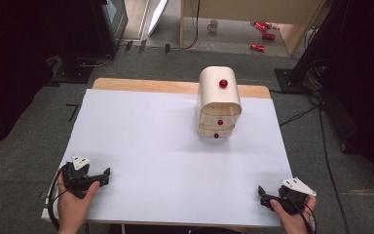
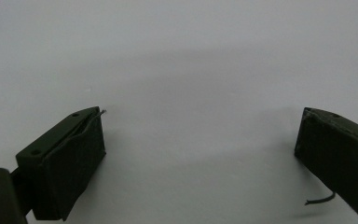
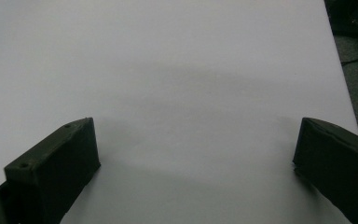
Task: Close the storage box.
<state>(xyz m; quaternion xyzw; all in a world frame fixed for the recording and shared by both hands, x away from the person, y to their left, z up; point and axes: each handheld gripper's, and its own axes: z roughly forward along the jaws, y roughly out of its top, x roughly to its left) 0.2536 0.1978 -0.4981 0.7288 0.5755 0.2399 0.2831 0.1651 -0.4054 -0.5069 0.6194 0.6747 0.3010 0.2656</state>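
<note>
Clearly two grippers, left [image 1: 108,173] and right [image 1: 260,191], fingers spread; one cabinet [image 1: 218,101], three red knobs [image 1: 223,83].

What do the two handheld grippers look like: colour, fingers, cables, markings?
The left gripper and the right gripper are black, each topped by a grey three-cornered plate with dark dots and trailing a black cable. The fingers are blocky matt-black pads with small screw holes; thin stray wires stick out.
</note>
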